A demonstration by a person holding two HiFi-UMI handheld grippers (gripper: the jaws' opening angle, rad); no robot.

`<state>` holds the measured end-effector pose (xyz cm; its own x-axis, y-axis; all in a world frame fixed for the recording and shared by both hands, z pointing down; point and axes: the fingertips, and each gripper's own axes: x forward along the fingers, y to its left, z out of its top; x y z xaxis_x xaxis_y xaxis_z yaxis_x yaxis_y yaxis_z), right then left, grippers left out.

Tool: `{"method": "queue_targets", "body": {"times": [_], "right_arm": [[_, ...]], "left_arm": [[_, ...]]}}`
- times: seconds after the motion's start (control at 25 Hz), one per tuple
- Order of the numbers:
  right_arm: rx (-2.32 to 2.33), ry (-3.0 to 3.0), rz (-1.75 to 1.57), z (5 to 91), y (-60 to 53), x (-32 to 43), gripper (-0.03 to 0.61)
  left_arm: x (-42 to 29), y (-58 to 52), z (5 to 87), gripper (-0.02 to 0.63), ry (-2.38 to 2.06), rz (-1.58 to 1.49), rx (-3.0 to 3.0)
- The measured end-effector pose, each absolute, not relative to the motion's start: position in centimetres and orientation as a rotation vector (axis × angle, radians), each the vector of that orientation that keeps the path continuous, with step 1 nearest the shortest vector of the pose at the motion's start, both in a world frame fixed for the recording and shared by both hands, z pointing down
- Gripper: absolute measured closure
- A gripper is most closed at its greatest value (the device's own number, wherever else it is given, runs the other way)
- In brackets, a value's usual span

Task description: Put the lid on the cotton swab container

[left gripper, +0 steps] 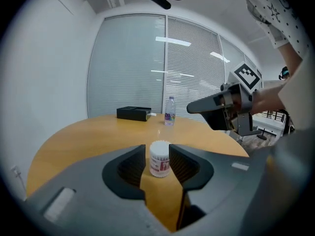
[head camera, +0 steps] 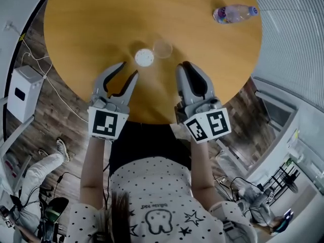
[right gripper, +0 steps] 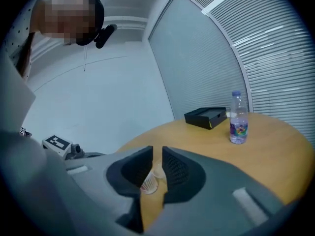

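Observation:
The cotton swab container (head camera: 144, 57) stands upright on the round wooden table (head camera: 91, 19), white swab tips showing at its open top. Its clear lid (head camera: 163, 48) lies just right of it, slightly farther away. My left gripper (head camera: 128, 69) is open, just short and left of the container, which shows beyond the jaw gap (left gripper: 160, 159). My right gripper (head camera: 184, 66) is open by a narrow gap, nothing between its jaws, a little short and right of the lid. In the right gripper view the container (right gripper: 149, 183) and lid (right gripper: 158, 171) show through that gap.
A water bottle (head camera: 235, 13) stands at the table's far right, also seen as a bottle (left gripper: 170, 111) beside a black box (left gripper: 134, 113) at the far edge. The table's near edge lies just under both grippers. A white unit (head camera: 23, 92) sits on the floor at left.

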<state>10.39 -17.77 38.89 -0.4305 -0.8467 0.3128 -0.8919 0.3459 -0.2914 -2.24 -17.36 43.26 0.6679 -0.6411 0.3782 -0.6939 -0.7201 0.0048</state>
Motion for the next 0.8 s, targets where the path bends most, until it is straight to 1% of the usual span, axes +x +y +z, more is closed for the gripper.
{"method": "queue_targets", "body": {"times": [0.24,0.36,0.44,0.56,0.8], "right_arm": [[1.583,-2.472,0.778,42.4,-18.7,10.8,0.474],[1.568,-2.487,0.832,43.3,-19.1,10.9,0.474],[1.554,-2.498,0.845,43.9,-19.5,10.9,0.461],[1.552,-2.5,0.9,45.0,-20.0,11.2,0.449],[1.595,-2.512,1.025,45.7,-20.7,11.9,0.449]], "left_arm": [[-1.4,-17.9,47.0,0.402,-1.018,0.635,2.733],[-1.1,-17.5,48.8,0.365,-0.948,0.717,2.751],[-0.6,-17.7,49.9,0.348,-0.911,0.764,2.765],[0.2,-18.0,50.8,0.341,-0.874,0.785,2.782],[0.8,-18.4,51.7,0.341,-0.834,0.806,2.804]]}}
